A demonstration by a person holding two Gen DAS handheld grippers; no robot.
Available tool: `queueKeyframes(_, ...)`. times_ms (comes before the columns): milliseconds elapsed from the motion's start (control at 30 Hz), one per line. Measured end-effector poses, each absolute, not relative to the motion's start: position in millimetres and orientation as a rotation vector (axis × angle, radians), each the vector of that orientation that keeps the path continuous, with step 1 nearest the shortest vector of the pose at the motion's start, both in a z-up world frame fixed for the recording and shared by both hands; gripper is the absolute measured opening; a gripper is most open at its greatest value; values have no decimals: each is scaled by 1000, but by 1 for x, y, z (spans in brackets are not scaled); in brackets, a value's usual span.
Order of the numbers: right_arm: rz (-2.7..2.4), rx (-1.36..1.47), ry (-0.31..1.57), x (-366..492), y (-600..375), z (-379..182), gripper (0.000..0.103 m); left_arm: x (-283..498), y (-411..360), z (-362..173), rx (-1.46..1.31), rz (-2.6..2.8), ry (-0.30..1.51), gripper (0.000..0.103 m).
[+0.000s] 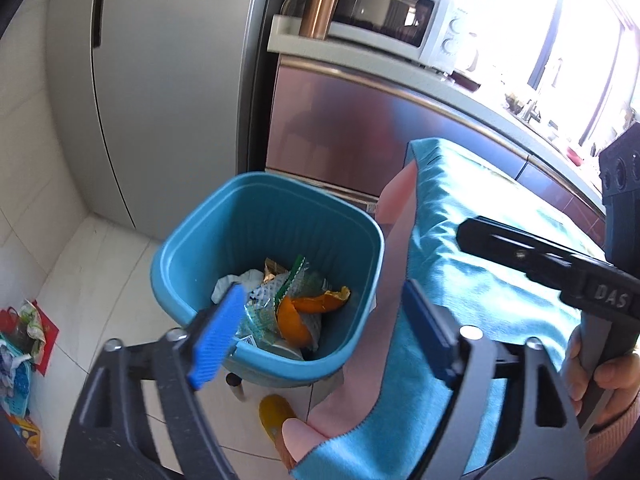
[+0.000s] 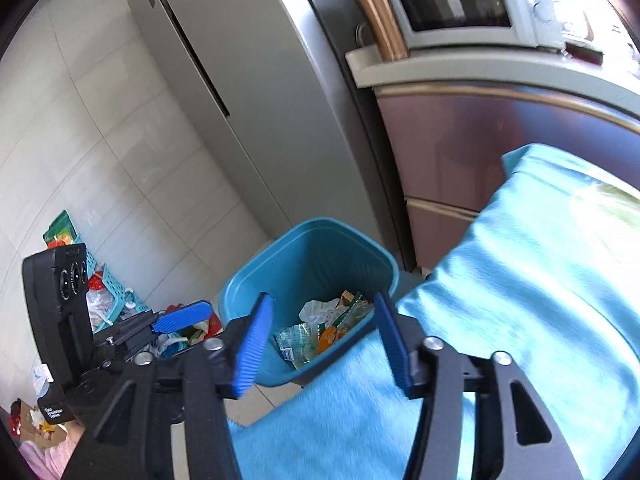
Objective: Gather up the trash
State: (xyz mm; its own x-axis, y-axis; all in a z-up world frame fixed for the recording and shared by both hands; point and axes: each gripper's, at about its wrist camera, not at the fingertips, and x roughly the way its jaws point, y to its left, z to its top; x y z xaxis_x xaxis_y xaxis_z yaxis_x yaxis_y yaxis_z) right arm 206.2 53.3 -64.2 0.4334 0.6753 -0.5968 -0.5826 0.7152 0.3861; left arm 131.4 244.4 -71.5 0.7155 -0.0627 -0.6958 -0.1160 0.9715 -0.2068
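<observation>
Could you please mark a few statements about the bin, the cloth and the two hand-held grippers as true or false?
1. The blue bin already holds trash, including orange peel. True.
2. The left hand-held gripper is clamped on a wrapper. False: its jaws are open and empty.
3. The right hand-held gripper is open above the bin. True.
4. The cloth beside the bin is red. False: it is light blue.
5. A microwave sits on the counter. True.

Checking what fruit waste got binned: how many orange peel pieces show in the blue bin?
2: a large orange peel near the bin centre, a thinner strip beside it. More may be buried.
</observation>
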Motion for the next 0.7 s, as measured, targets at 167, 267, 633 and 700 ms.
queueKeyframes(167, 743, 144, 736, 180, 16, -53, 72, 109, 232, -56, -207, 44, 702, 97)
queueKeyframes(267, 703, 137, 694, 161, -5, -49, 83, 98, 220, -47, -186, 51, 659, 97)
queueKeyframes(633, 451, 113, 509, 95, -72, -42, 96, 63, 173, -23, -167, 62, 521, 97)
queueKeyframes(700, 415, 111, 481, 87, -85, -42, 96, 58, 162, -19, -141, 59, 498, 97)
